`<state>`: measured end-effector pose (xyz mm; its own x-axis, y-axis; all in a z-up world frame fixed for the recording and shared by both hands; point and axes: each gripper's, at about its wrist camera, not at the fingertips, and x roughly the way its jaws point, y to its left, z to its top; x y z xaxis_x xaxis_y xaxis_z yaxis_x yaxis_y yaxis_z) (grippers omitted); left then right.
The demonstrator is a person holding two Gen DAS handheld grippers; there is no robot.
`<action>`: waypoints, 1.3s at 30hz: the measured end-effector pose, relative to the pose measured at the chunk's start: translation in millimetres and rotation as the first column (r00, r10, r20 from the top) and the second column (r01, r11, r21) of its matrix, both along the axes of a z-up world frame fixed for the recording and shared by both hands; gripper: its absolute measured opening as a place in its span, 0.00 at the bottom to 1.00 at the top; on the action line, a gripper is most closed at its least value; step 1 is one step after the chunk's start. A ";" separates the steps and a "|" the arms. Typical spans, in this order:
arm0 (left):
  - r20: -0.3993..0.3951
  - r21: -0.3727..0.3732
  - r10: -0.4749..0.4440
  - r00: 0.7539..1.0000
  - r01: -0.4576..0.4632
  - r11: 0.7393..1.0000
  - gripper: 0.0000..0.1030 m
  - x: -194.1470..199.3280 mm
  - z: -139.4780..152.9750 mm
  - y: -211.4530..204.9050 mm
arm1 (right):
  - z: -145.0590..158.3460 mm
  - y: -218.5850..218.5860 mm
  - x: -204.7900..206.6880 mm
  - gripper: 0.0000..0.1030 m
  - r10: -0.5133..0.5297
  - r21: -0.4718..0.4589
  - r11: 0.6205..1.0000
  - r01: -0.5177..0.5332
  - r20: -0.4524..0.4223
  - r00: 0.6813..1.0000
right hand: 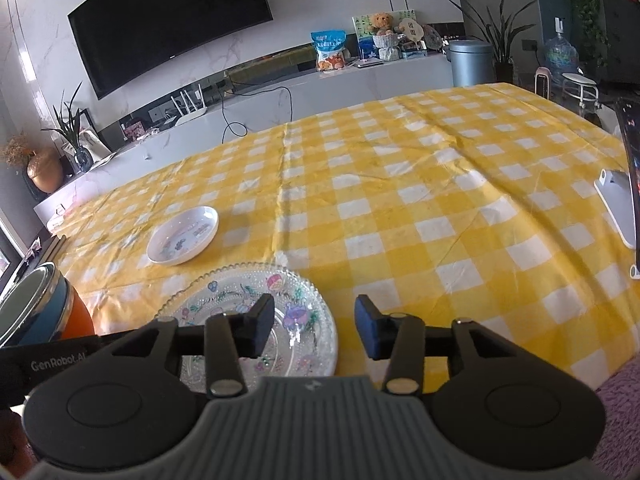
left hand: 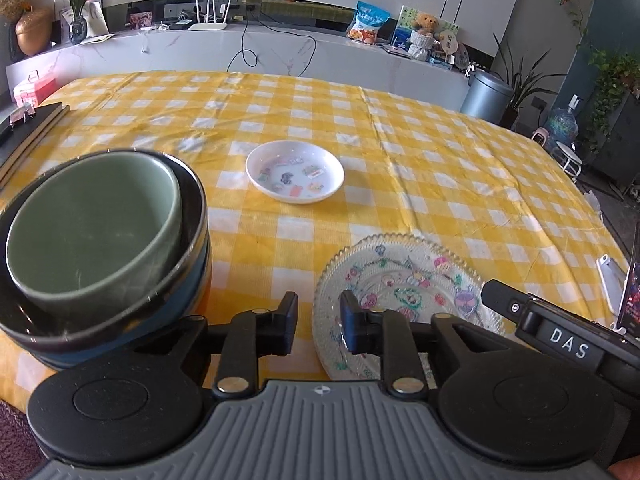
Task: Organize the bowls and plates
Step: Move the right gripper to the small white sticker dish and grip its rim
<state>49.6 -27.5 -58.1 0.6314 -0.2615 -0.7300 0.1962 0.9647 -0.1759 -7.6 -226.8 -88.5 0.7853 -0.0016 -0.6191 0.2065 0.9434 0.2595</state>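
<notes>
The glass plate (right hand: 248,320) is being straddled at its right rim by the right gripper (right hand: 314,328), fingers apart, while the left gripper (left hand: 319,322), also parted and empty, is hovering beside that plate's left edge.

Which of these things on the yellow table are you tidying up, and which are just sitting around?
For the job:
- pale green ceramic bowl nested in the stacked dark-rimmed bowls
- small white dish with cartoon pictures
- clear beaded glass plate with painted flowers

Just lying about:
- dark books
- white phone stand
- blue snack bag
- teddy bear
</notes>
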 end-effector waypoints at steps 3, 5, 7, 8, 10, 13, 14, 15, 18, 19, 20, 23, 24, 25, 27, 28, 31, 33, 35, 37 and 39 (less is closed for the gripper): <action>0.000 -0.015 -0.024 1.000 0.024 1.000 0.30 4.9 7.4 -0.3 | 5.3 4.6 7.2 0.50 0.003 -0.032 0.999 -0.003 -0.004 1.000; -0.002 -0.010 -0.038 0.999 0.038 0.999 0.30 8.7 12.3 -2.8 | 8.2 6.2 12.8 0.70 -0.016 -0.056 0.998 0.015 -0.018 1.000; -0.002 -0.016 -0.050 0.999 0.050 0.999 0.39 12.8 17.9 -5.1 | 12.3 8.4 14.8 0.75 -0.059 -0.095 0.994 0.059 0.003 0.998; 0.001 -0.029 -0.059 0.998 0.059 0.998 0.41 14.9 21.0 -5.3 | 14.2 9.3 17.0 0.74 -0.049 -0.109 0.993 0.051 0.016 0.999; -0.003 -0.068 -0.076 0.997 0.076 0.995 0.43 21.5 27.0 -3.9 | 17.1 10.4 23.7 0.73 -0.020 -0.113 0.993 0.022 0.015 1.000; -0.005 -0.090 -0.091 0.996 0.090 0.992 0.43 35.2 36.3 0.5 | 21.0 8.3 32.4 0.71 -0.011 -0.090 0.996 0.014 0.031 0.999; -0.005 -0.073 -0.096 0.995 0.096 0.993 0.43 41.7 39.3 1.5 | 22.5 7.5 35.0 0.71 -0.013 -0.086 0.996 0.016 0.040 0.999; -0.009 -0.047 -0.100 0.995 0.099 0.994 0.43 47.7 41.5 1.9 | 23.7 7.5 38.0 0.71 -0.010 -0.086 0.996 0.014 0.044 0.999; -0.034 0.036 -0.118 0.992 0.120 0.992 0.43 67.7 46.7 4.2 | 27.4 8.8 50.0 0.71 0.013 -0.078 0.997 -0.009 0.055 0.998; -0.042 0.053 -0.126 0.991 0.128 0.990 0.43 74.0 47.8 5.7 | 28.1 9.7 54.2 0.70 0.027 -0.061 0.998 -0.023 0.055 0.998; -0.048 0.072 -0.137 0.989 0.140 0.988 0.43 80.0 49.2 6.7 | 28.5 11.2 59.5 0.70 0.045 -0.039 0.998 -0.043 0.051 0.998; -0.069 0.128 -0.180 0.981 0.187 0.974 0.43 97.8 51.2 7.2 | 27.6 16.4 76.2 0.70 0.081 0.019 0.997 -0.081 0.022 0.997; -0.085 0.143 -0.190 0.978 0.201 0.969 0.43 104.4 49.8 6.8 | 26.1 20.3 83.6 0.68 0.094 0.043 0.995 -0.094 0.007 0.996; -0.102 0.155 -0.197 0.975 0.211 0.965 0.43 111.3 48.2 7.0 | 24.9 22.2 89.4 0.64 0.101 0.060 0.993 -0.101 -0.006 0.995; -0.139 0.179 -0.202 0.969 0.225 0.958 0.43 123.7 43.6 6.7 | 21.9 27.1 102.1 0.58 0.113 0.092 0.990 -0.109 -0.031 0.993; -0.150 0.186 -0.202 0.968 0.228 0.956 0.43 129.8 41.8 7.1 | 19.9 29.7 108.9 0.54 0.119 0.108 0.988 -0.114 -0.041 0.992; -0.183 0.195 -0.212 0.960 0.246 0.949 0.43 149.7 36.7 10.7 | 16.0 35.3 125.5 0.48 0.128 0.144 0.983 -0.118 -0.061 0.990; -0.207 0.198 -0.227 0.952 0.268 0.943 0.41 161.3 31.7 9.6 | 13.6 38.1 135.8 0.45 0.131 0.171 0.978 -0.117 -0.074 0.989; -0.229 0.208 -0.237 0.944 0.285 0.936 0.39 171.3 26.4 7.7 | 11.2 40.7 144.9 0.38 0.143 0.192 0.973 -0.125 -0.084 0.986; -0.252 0.215 -0.244 0.936 0.301 0.929 0.37 180.5 20.3 5.3 | 7.7 44.8 153.2 0.34 0.153 0.196 0.972 -0.133 -0.094 0.984; -0.276 0.221 -0.237 0.932 0.301 0.928 0.35 190.2 13.2 5.5 | 4.0 48.0 160.4 0.29 0.153 0.191 0.973 -0.131 -0.108 0.982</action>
